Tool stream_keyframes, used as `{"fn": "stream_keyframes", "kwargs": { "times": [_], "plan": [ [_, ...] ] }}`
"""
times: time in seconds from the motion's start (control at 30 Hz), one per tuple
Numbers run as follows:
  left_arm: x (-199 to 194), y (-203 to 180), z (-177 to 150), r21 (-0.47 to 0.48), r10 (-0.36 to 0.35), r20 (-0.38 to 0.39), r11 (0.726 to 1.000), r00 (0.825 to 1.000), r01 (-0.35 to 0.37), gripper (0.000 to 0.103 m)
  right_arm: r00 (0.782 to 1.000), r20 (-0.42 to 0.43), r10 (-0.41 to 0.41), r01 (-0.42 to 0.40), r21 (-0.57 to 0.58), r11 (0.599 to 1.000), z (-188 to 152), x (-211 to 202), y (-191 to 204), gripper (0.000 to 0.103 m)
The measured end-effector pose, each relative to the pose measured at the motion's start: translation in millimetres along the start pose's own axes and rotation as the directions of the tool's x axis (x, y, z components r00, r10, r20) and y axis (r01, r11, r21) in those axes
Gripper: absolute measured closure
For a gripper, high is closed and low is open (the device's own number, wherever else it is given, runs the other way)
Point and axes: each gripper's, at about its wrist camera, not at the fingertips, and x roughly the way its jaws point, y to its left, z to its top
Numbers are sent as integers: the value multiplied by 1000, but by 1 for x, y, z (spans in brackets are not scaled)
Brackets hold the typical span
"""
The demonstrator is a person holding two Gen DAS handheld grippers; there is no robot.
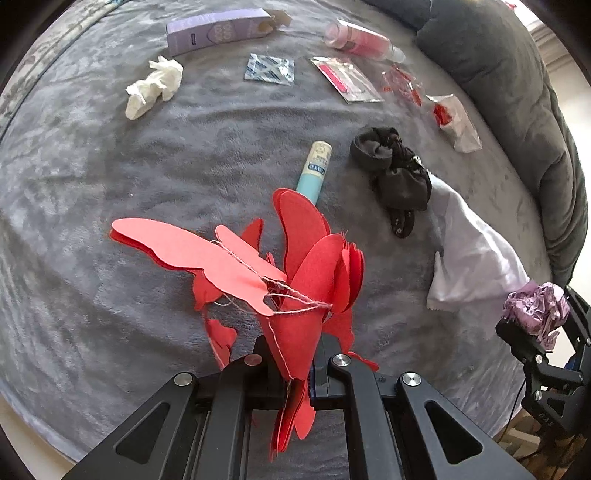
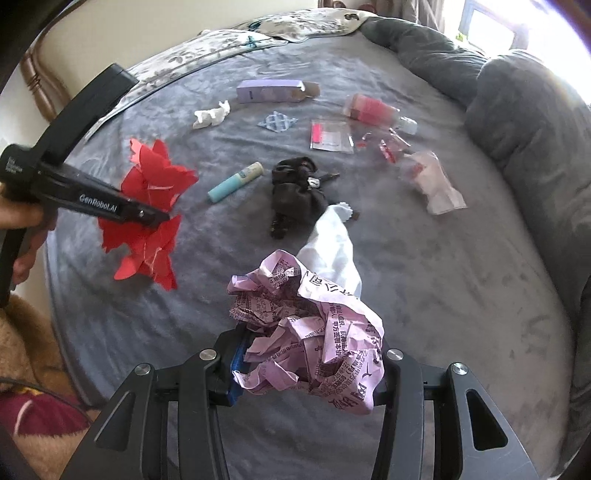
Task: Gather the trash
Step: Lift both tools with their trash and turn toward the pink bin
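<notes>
My left gripper point(image 1: 295, 354) is shut on a red paper garland point(image 1: 306, 273) strung on thread and holds it above the grey blanket point(image 1: 92, 221); it also shows in the right wrist view point(image 2: 147, 206). My right gripper point(image 2: 306, 354) is shut on a crumpled pink printed paper ball point(image 2: 314, 332), seen at the right edge of the left wrist view point(image 1: 535, 310). On the blanket lie a white tissue wad point(image 1: 153, 86), a blue foil sachet point(image 1: 269, 68), a clear packet with a red strip point(image 1: 345, 79), torn clear wrappers point(image 1: 456, 120) and a purple box point(image 1: 218, 29).
A lip balm tube point(image 1: 316, 166), dark socks point(image 1: 395, 177), a white cloth point(image 1: 476, 254) and a pink bottle point(image 1: 362, 38) also lie on the bed. Grey pillows point(image 2: 524, 122) line the right side. A brown rug point(image 2: 26, 350) lies beyond the bed's near left edge.
</notes>
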Motion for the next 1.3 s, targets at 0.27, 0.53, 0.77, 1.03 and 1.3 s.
{"fn": "stream_keyframes", "kwargs": {
  "times": [0.27,0.53,0.77,1.03,1.3],
  "plan": [
    [13,-6,1,-3,-1,-22,1000,1000,1,97,1000,-16,-26,26,14,1000,-10,1,-1,54],
    [11,-19,0,29,-49,7,998,999,49,97,1000,-25,-5,6,40,999,-14,-7,-3,56],
    [-27,-17,-8,22,-97,87,995,991,95,97,999,-1,33,-33,45,998,-11,-19,6,56],
    [-80,21,-49,-105,-48,193,992,980,69,97,995,63,81,-79,-39,996,6,-38,35,56],
    [-125,97,-138,-348,60,272,937,960,40,97,979,87,183,-163,-195,967,40,-51,102,56]
  ]
}}
